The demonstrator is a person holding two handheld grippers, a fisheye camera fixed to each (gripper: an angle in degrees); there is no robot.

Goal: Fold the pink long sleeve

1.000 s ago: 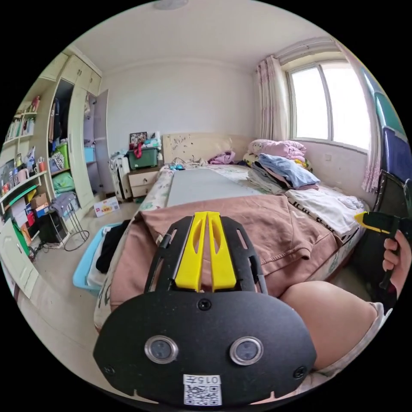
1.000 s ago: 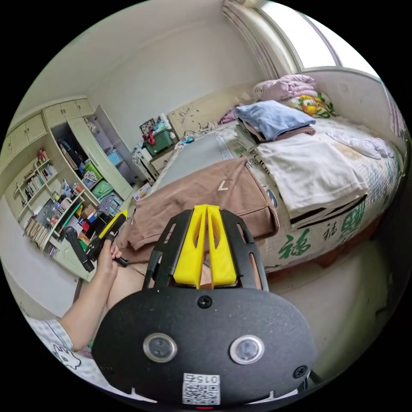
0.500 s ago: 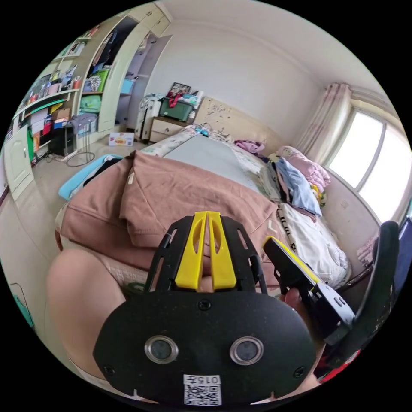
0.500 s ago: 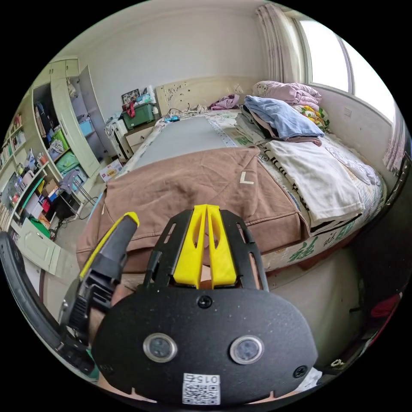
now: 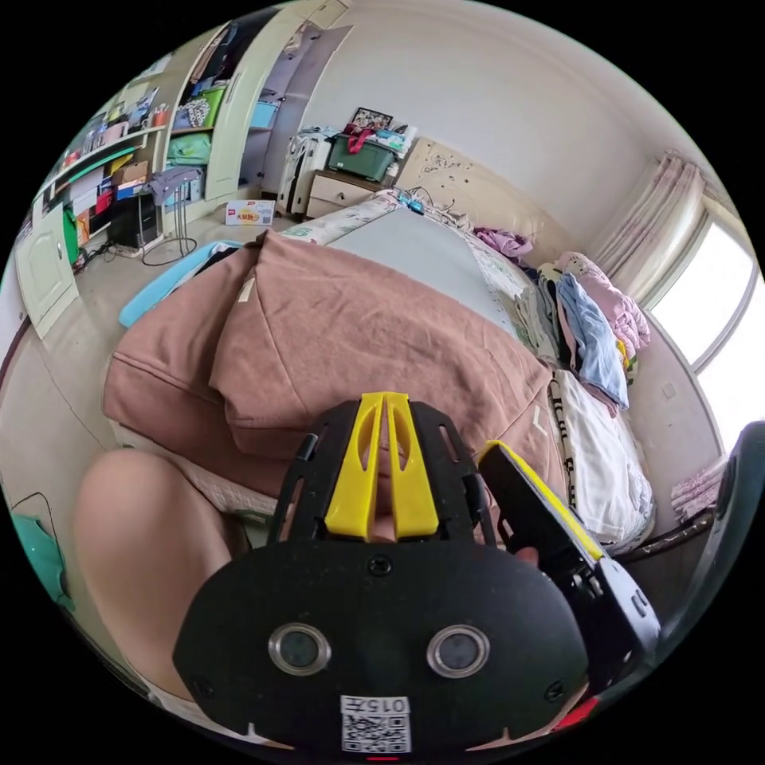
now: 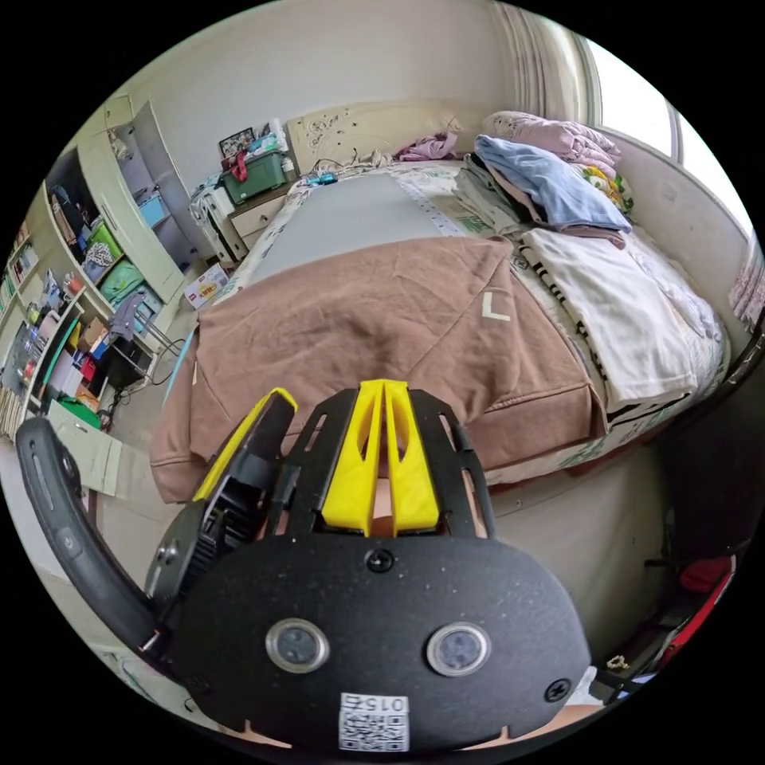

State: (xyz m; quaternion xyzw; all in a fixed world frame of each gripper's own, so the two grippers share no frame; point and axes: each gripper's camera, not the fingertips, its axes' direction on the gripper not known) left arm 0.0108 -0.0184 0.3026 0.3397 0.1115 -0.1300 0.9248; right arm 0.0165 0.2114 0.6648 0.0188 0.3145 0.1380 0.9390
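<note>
Two tongs: both in the person's hands, held side by side just short of the bed's near edge, neither touching cloth.
Left tongs (image 5: 384, 466): yellow jaws pressed together with nothing between them; seen in the right gripper view too (image 6: 255, 430), just left of that view's own pair, where I cannot tell how the jaws stand.
Right tongs (image 6: 384, 458): yellow jaws likewise closed on nothing; in the left gripper view they come in from the lower right (image 5: 534, 510), close beside the left pair.
Sleeve top (image 6: 382, 327): dusty pink-brown, lies folded on the bed's near end, in front of both tongs; a small pale mark sits near its right side; its hem runs along the bed edge, and one part hangs over the left side of the bed.
Bed (image 6: 629, 430): printed sheet, with a grey mat (image 6: 351, 215) beyond the top, reaching toward the headboard.
White cloth (image 6: 606, 311): spread flat to the right of the top, just beside it.
Pile (image 6: 550, 183): blue and pink clothes stacked further back on the right, near the window wall.
Knee (image 5: 151, 550): the person's bare knee, lower left in the left gripper view, near the bed edge.
Basket (image 5: 167, 275): light blue, on the floor left of the bed.
Shelves (image 5: 103, 175): crowded, along the left wall.
</note>
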